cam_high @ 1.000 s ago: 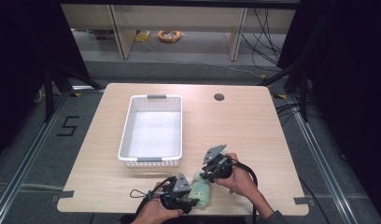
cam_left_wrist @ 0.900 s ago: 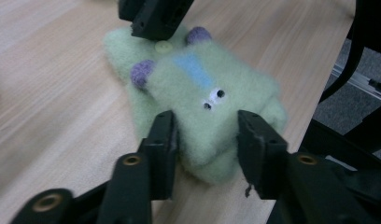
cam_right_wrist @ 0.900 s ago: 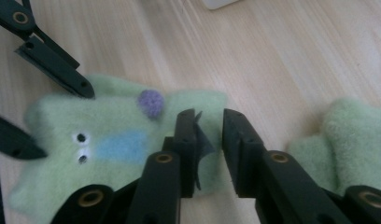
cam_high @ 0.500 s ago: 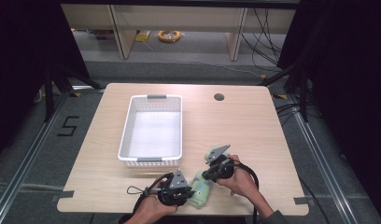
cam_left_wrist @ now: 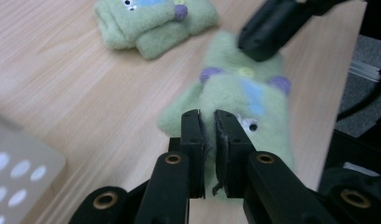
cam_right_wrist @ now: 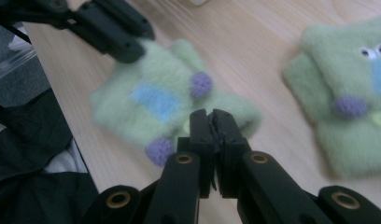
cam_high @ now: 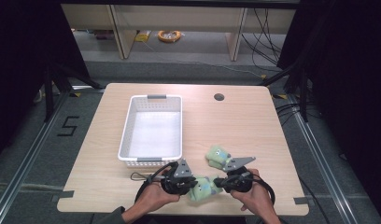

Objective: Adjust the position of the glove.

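Observation:
A fuzzy green sock (cam_high: 203,187) with blue and purple patches lies near the table's front edge, stretched between my two grippers. My left gripper (cam_high: 192,183) is shut on one end of it (cam_left_wrist: 235,93), the fabric pinched between its pads. My right gripper (cam_high: 220,183) is shut on the other end (cam_right_wrist: 151,102), near a purple pom-pom. A second matching sock (cam_high: 218,156), folded, lies just behind on the wood (cam_left_wrist: 151,21) (cam_right_wrist: 347,88). From each gripper view, the other gripper comes in over the held sock (cam_left_wrist: 272,28) (cam_right_wrist: 114,28).
A white perforated basket (cam_high: 125,126) stands empty left of centre, its near end close to my left hand; its corner (cam_left_wrist: 16,172) shows in the left gripper view. A cable hole (cam_high: 219,97) sits far right. The table's front edge (cam_high: 179,212) runs just under both hands.
My right hand has slid right and toward the front edge, uncovering the folded sock behind it. The left hand has shifted slightly. The held sock now spans between both grippers.

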`<action>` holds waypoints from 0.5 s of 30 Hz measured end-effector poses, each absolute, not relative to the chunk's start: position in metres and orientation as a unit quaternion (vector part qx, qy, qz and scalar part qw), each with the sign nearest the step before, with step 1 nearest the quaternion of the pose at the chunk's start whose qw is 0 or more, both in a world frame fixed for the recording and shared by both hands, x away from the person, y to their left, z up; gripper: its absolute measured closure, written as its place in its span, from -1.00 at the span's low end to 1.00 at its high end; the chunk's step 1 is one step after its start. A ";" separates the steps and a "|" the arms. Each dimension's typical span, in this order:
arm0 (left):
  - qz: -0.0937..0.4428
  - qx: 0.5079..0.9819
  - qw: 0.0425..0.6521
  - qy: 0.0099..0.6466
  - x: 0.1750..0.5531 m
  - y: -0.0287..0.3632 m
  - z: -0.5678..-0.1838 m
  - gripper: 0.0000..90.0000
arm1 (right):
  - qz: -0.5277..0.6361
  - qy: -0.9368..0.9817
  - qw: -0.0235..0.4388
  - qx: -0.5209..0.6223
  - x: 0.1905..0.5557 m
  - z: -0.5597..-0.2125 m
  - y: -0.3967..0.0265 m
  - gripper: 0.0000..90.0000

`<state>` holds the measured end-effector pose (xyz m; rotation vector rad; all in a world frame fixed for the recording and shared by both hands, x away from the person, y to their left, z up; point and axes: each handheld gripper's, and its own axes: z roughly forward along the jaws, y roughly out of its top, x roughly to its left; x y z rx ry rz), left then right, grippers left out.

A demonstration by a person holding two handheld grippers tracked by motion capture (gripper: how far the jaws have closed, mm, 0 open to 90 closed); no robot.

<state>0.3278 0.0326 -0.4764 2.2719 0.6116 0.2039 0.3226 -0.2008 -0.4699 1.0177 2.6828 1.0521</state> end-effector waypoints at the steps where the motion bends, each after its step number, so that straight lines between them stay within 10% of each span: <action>1: 0.079 0.891 0.379 0.238 0.329 0.029 -0.478 0.82 | 0.341 0.876 0.041 0.338 0.319 -0.470 -0.203 0.96; 15: 0.077 0.891 0.374 0.244 0.334 0.022 -0.493 0.76 | 0.310 0.888 0.041 0.336 0.311 -0.484 -0.206 0.95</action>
